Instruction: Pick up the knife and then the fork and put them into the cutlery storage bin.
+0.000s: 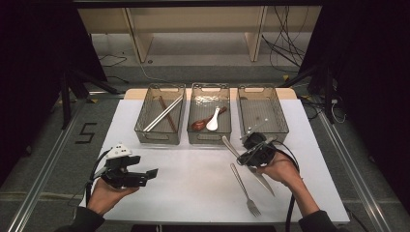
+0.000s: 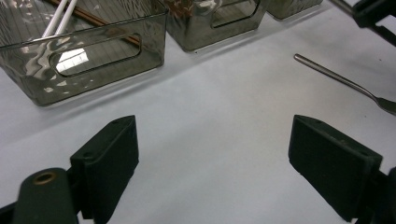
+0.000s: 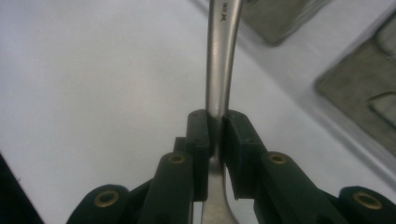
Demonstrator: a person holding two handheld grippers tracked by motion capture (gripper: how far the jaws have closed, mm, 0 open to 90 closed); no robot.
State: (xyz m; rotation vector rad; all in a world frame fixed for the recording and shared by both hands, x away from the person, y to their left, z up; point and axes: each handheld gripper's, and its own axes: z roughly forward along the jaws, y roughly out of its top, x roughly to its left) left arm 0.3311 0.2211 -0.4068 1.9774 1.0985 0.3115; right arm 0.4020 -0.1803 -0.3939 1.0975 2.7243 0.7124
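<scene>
Three smoky clear bins stand in a row at the far side of the white table (image 1: pixel 193 193): the left bin (image 1: pixel 145 126) holds chopsticks (image 1: pixel 163 114), the middle bin (image 1: pixel 209 137) holds a white spoon (image 1: pixel 213 121) and a brown spoon (image 1: pixel 200 123), and the right bin (image 1: pixel 280 123) has nothing I can make out in it. On the right, the right gripper (image 1: pixel 255 151) sits just near of the right bin, its jaws clamped tight on a steel knife (image 1: pixel 251 169); in the right gripper view the pads press on both sides of the knife's handle (image 3: pixel 219 70), which runs up and away from them. In the high view the knife slants from far left to near right under the hand, its handle end reaching toward the gap between the middle and right bins. A fork (image 1: pixel 244 188) lies flat on the table just near-left of the knife, tines nearest the person. The left gripper (image 1: pixel 145 175) hangs over the near left of the table, its jaws spread wide with nothing between them, well apart from the bins.
</scene>
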